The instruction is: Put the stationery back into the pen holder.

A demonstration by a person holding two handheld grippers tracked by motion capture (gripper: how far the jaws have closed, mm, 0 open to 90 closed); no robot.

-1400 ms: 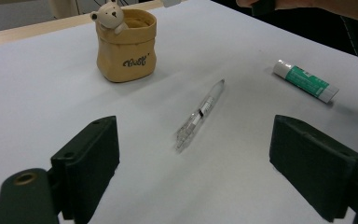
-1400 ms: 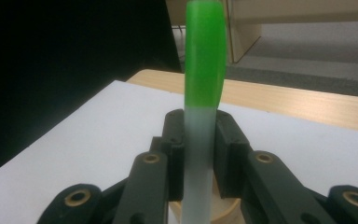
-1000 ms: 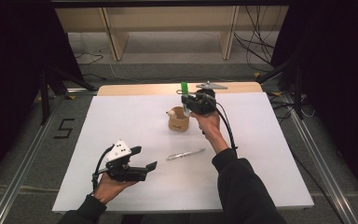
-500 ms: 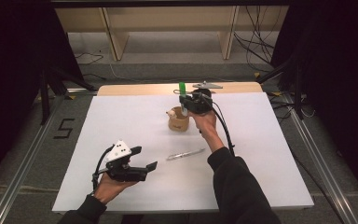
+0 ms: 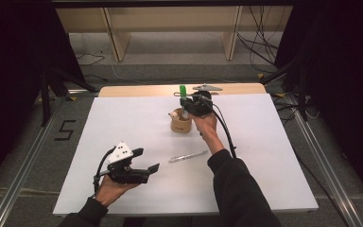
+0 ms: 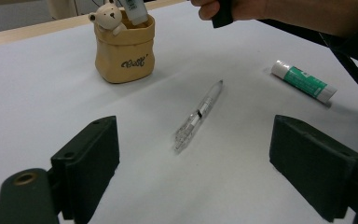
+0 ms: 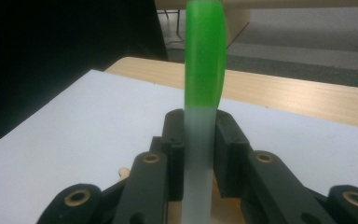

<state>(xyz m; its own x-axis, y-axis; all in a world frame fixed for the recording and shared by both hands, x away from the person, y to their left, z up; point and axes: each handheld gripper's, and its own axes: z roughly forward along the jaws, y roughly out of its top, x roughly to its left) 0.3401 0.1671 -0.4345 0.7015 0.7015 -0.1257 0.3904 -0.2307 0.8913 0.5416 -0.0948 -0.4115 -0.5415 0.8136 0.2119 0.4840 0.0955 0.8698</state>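
My right gripper [image 5: 189, 102] is shut on a white marker with a green cap [image 7: 204, 60], held upright between its jaws. The marker's lower end [image 6: 135, 10] dips into a tan pot with a small bear figure [image 6: 125, 51], which stands at the far middle of the table [image 5: 181, 124]. A clear pen [image 5: 188, 156] lies flat on the white sheet in front of the pot. My left gripper [image 5: 146, 160] is held open near the front left, a little above the sheet, with the clear pen [image 6: 198, 116] ahead of its jaws.
A white and green glue stick [image 6: 303, 81] lies on the sheet to the right of the pen. The white sheet [image 5: 99, 132] covers the wooden table [image 5: 137, 90]. A grey plate [image 5: 206, 87] rests at the far edge. Metal rails run along both sides.
My right gripper has shifted slightly left with the marker, over the pot. The left gripper has stayed put.
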